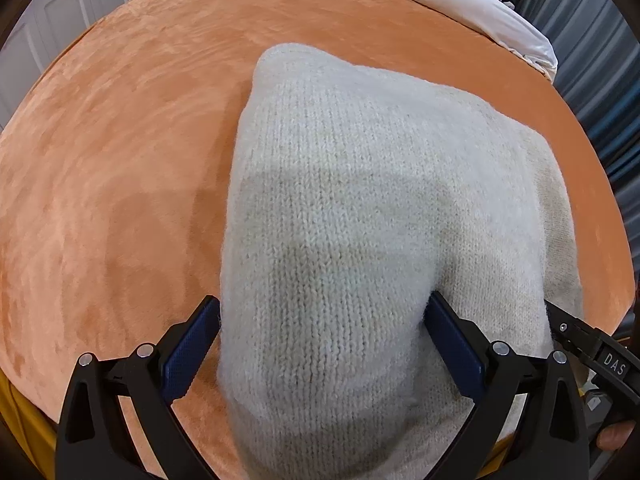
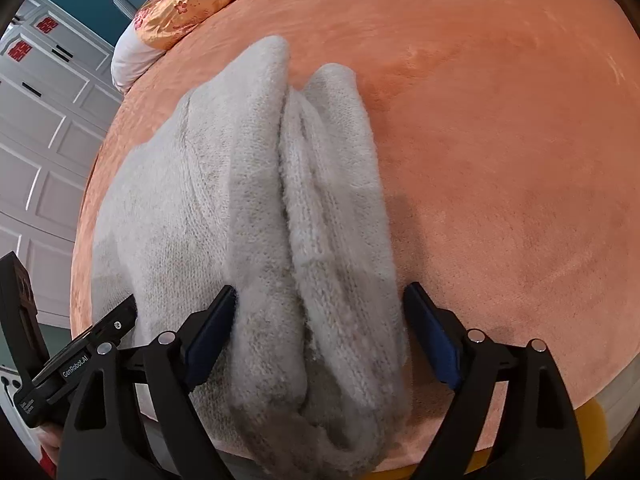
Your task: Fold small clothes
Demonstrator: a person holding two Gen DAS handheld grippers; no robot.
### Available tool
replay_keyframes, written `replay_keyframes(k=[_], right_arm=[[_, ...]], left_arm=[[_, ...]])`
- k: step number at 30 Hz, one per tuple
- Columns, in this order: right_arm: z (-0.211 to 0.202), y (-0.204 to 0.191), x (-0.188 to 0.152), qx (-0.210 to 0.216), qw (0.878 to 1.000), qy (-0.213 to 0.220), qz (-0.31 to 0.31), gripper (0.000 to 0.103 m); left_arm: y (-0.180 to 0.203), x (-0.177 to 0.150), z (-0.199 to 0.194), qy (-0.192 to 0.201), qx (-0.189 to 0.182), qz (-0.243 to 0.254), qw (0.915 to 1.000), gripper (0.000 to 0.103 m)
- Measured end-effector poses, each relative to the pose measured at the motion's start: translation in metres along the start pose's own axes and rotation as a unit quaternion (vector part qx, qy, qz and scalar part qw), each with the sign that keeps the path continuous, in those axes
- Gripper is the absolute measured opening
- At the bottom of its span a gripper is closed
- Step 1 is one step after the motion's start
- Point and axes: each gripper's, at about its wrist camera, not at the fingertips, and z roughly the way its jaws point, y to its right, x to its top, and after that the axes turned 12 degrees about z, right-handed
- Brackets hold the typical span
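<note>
Below your left gripper [image 1: 320,340], a cream knitted sweater [image 1: 360,200] lay folded on an orange plush bedspread [image 1: 120,160]. You held that gripper tilted steeply downward, its jaws spread wide. The two blue pads [image 1: 188,352] stood on either side of the sweater's near end, with the knit bulging up between them. The fabric brushed the inner faces of both pads, but the jaws were not clamped on it. From this gripper, the sweater stretched away forward and a little to the right, narrowing to a rounded far corner. Bare bedspread lay to the gripper's left.

Your right gripper [image 2: 320,332] also pointed downward with its jaws apart. Between its blue pads [image 2: 212,332] sat the sweater's [image 2: 240,180] thick folded edge, showing as two soft ridges with a deep crease running forward between them. The left pad touched the knit; the right pad stood just beside it, and whether it touched could not be told. The rest of the sweater spread out to this gripper's left, and open bedspread [image 2: 500,160] lay to its right.

Each gripper appeared at the edge of the other's view, just beside the sweater. Far ahead of both grippers, at the head of the bed, lay a shiny orange pillow with a flower print [image 2: 188,4] and a white pillow [image 1: 492,20]. White panelled cupboard doors [image 2: 44,140] stood well off to the right gripper's left.
</note>
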Motion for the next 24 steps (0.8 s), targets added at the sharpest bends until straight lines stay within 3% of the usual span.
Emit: replay_keyframes(k=[1, 2, 3, 4, 6, 9, 11, 19, 24], right_arm=[[-0.001, -0.001, 0.001, 0.002, 1.000, -0.002, 0.000, 0.077], [-0.002, -0.002, 0.001, 0.019, 1.000, -0.011, 0.004, 0.063], [-0.004, -0.002, 0.002, 0.028, 0.999, -0.016, 0.011, 0.052], [-0.006, -0.002, 0.002, 0.035, 0.999, -0.020, 0.013, 0.046], [-0.014, -0.003, 0.001, 0.040, 0.999, -0.018, 0.014, 0.038], [-0.030, -0.001, -0.004, 0.053, 0.998, -0.014, 0.018, 0.035], [-0.041, 0.005, -0.013, 0.056, 0.998, -0.018, 0.019, 0.035], [-0.079, 0.030, -0.062, 0.044, 0.998, -0.027, 0.035, 0.035], [-0.126, 0.015, -0.076, 0.062, 0.998, 0.015, 0.021, 0.033]], left_arm=[[-0.001, 0.000, -0.001, -0.004, -0.006, -0.003, 1.0000, 0.098], [-0.003, 0.001, -0.002, -0.008, -0.018, -0.008, 0.9998, 0.095], [-0.006, 0.001, -0.003, -0.014, -0.045, -0.016, 0.9988, 0.085], [-0.007, 0.001, -0.006, -0.016, -0.056, -0.018, 0.9982, 0.083], [-0.007, 0.001, -0.016, -0.014, -0.069, -0.002, 0.9975, 0.066], [-0.011, -0.003, -0.034, -0.011, -0.092, 0.015, 0.9956, 0.049], [-0.014, -0.013, -0.046, -0.020, -0.122, 0.019, 0.9922, 0.045], [0.004, -0.063, -0.068, -0.050, -0.155, 0.039, 0.9858, 0.043], [0.005, -0.064, -0.105, -0.016, -0.184, 0.057, 0.9811, 0.037]])
